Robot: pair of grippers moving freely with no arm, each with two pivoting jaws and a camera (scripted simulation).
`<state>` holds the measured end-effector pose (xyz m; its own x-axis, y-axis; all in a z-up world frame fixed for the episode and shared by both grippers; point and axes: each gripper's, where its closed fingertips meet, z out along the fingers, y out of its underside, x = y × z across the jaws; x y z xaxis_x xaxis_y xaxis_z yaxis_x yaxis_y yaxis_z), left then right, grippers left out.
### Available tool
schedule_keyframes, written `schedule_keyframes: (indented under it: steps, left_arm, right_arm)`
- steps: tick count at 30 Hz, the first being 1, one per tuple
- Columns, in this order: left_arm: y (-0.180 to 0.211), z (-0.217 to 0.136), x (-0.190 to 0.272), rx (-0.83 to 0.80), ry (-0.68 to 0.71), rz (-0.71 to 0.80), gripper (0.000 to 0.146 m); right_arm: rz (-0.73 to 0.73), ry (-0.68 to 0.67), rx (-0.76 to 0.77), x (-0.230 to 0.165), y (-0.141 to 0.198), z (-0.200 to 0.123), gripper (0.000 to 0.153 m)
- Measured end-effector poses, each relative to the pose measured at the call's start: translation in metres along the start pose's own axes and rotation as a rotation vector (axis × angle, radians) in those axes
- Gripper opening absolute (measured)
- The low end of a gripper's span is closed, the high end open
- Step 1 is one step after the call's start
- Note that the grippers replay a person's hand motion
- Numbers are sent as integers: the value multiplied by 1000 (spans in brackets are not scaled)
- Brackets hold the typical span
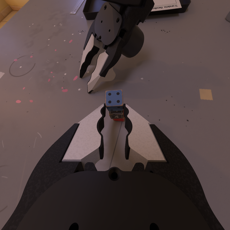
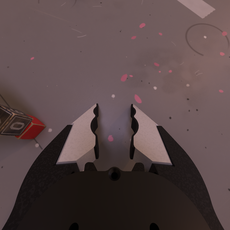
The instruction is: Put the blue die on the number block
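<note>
The blue die (image 1: 113, 98) with black pips stands on top of the dark number block (image 1: 116, 116), which rests on a red block (image 1: 118, 119). My left gripper (image 1: 114, 105) has its fingertips pressed against both sides of the die, shut on it. My right gripper (image 1: 85, 84) hangs just beyond and left of the stack, tips down near the table, open and empty. In the right wrist view the right gripper (image 2: 114, 105) is open over bare table, with the number block (image 2: 13, 124) and red block (image 2: 33, 129) at the left edge. The die is out of that view.
A black tray (image 1: 87, 14) holding a white sheet lies at the far side behind the right gripper, with a ruler (image 1: 77, 7) to its left. A tan tape patch (image 1: 206, 94) is on the right. The grey table is speckled with pink and white paint.
</note>
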<state>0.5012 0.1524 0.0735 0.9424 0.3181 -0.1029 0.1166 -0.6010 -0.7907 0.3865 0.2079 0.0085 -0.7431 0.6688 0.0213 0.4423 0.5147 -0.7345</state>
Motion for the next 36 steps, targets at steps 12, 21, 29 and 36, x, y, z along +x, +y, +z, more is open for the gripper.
schedule_keyframes:
  steps: [12,21,29,36]
  left_arm:
    - [6,4,4,-49,-6,-1,28]
    - [9,7,2,-56,-15,-11,28]
    - [17,11,0,-94,-26,-20,38]
    - [10,3,2,-42,10,-44,54]
  right_arm:
    - [0,0,0,0,0,0,52]
    - [0,0,0,0,0,0,52]
    - [-1,0,0,0,0,1,52]
    - [-2,0,0,0,0,1,52]
